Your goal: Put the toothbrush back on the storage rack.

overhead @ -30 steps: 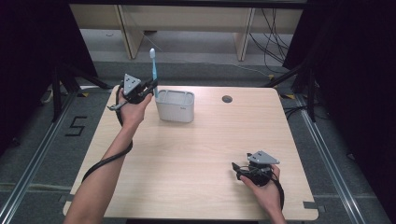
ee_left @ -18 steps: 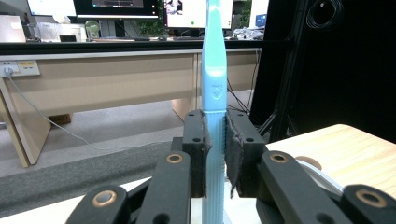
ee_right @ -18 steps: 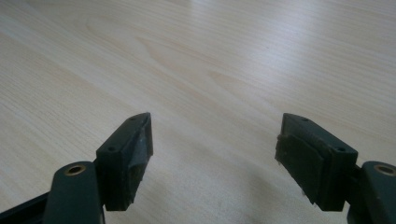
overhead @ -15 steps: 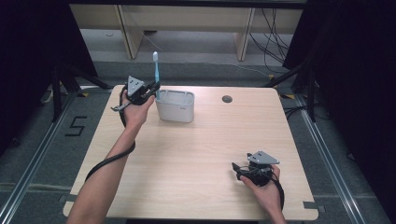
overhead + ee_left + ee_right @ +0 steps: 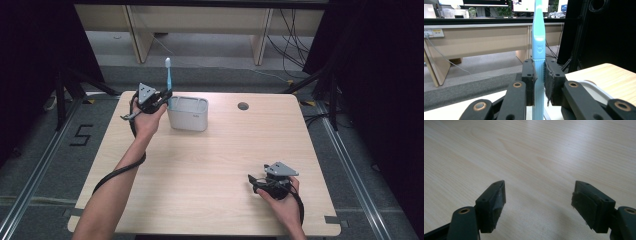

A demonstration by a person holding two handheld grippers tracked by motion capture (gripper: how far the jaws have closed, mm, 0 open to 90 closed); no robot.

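Nearest you, your right gripper (image 5: 254, 183) rests low over the front right part of the wooden table (image 5: 210, 165), held in your right hand (image 5: 282, 202). Its jaws stand wide apart with nothing between them; in the right gripper view (image 5: 537, 202) you look past the two black pads straight onto bare wood grain.

Farther up the table, your left forearm reaches across the left side to the back edge, where your left hand (image 5: 145, 120) holds the left gripper (image 5: 166, 96). Its jaws are clamped on the handle of a light blue toothbrush (image 5: 168, 80), which stands upright with the head at the top. In the left gripper view (image 5: 539, 82) the pads (image 5: 549, 82) press on the ribbed handle (image 5: 539, 50) from both sides, and the brush rises straight above them.

Just beside that gripper stands a grey rectangular holder (image 5: 189, 114), near the back left of the table. The toothbrush is at the holder's left end; whether its lower tip sits inside the holder you cannot tell. Beyond it, a small round hole (image 5: 243, 106) shows in the tabletop.
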